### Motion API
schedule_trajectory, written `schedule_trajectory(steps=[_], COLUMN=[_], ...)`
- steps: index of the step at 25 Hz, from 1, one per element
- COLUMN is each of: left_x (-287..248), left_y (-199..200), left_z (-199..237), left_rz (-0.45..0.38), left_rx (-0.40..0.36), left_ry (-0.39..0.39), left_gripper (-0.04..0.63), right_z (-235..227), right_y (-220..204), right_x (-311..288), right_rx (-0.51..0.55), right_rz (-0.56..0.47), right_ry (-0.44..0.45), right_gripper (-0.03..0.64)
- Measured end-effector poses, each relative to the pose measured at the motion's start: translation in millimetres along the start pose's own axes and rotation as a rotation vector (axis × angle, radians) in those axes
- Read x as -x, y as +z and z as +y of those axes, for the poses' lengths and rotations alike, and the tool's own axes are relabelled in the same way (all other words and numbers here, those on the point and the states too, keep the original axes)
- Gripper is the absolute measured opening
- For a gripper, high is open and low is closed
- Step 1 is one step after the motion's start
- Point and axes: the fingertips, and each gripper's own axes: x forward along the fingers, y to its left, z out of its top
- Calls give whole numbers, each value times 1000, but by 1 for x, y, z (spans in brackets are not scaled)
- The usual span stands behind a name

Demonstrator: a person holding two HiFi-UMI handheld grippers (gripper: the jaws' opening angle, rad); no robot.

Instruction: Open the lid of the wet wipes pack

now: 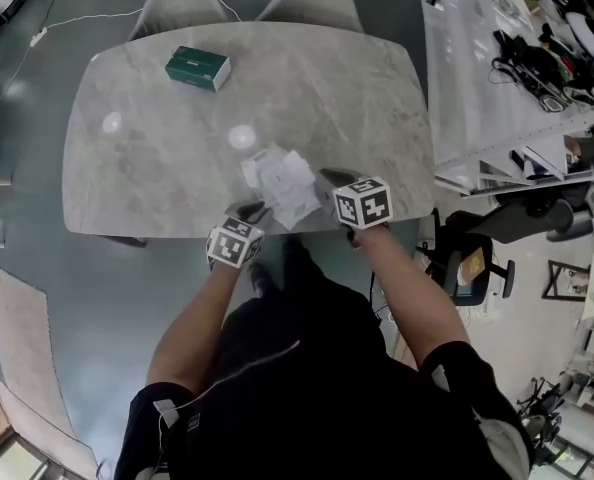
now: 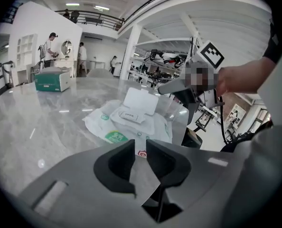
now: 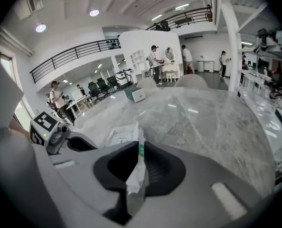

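Head view: puts the wet wipes pack (image 1: pixel 280 183) at the near edge of the counter (image 1: pixel 357 98), flanked by the left gripper (image 1: pixel 249 211) and the right gripper (image 1: pixel 332 178). Leaves a green box (image 1: pixel 198 68) far off to the left.

Pinched from both sides: left gripper nipped onto the near wrapper edge, right gripper clamped on a fold of film at the right end. Held so, most likely, to keep the soft pack taut and stop it sliding.

Left gripper view: reveals the lid (image 2: pixel 140 101) already standing up, lost to pale glare from above. Right gripper view: confirms film squeezed between its jaws, yet gives little of the lid.
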Motion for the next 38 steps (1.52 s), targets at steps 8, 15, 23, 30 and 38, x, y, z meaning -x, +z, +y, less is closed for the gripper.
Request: schedule_trajectory(steps=[8, 15, 23, 30, 38], left_x=[47, 93, 136, 160, 183], left_y=[47, 64, 89, 127, 166], left_z=[-12, -3, 3, -10, -28], left_rz=[-122, -186, -272, -354, -441], left_rx=[-77, -67, -8, 20, 64], left_ry=[-29, 36, 124, 253, 347], left_gripper=[67, 57, 50, 41, 32], right_z=[37, 61, 69, 37, 9], right_y=[-10, 7, 51, 69, 101], right_x=[61, 73, 73, 130, 182], right_rx=[12, 53, 105, 171, 166], right_rz=[-60, -107, -179, -249, -391], right_ry=[-39, 4, 114, 152, 177], right_gripper=[37, 37, 37, 37, 6])
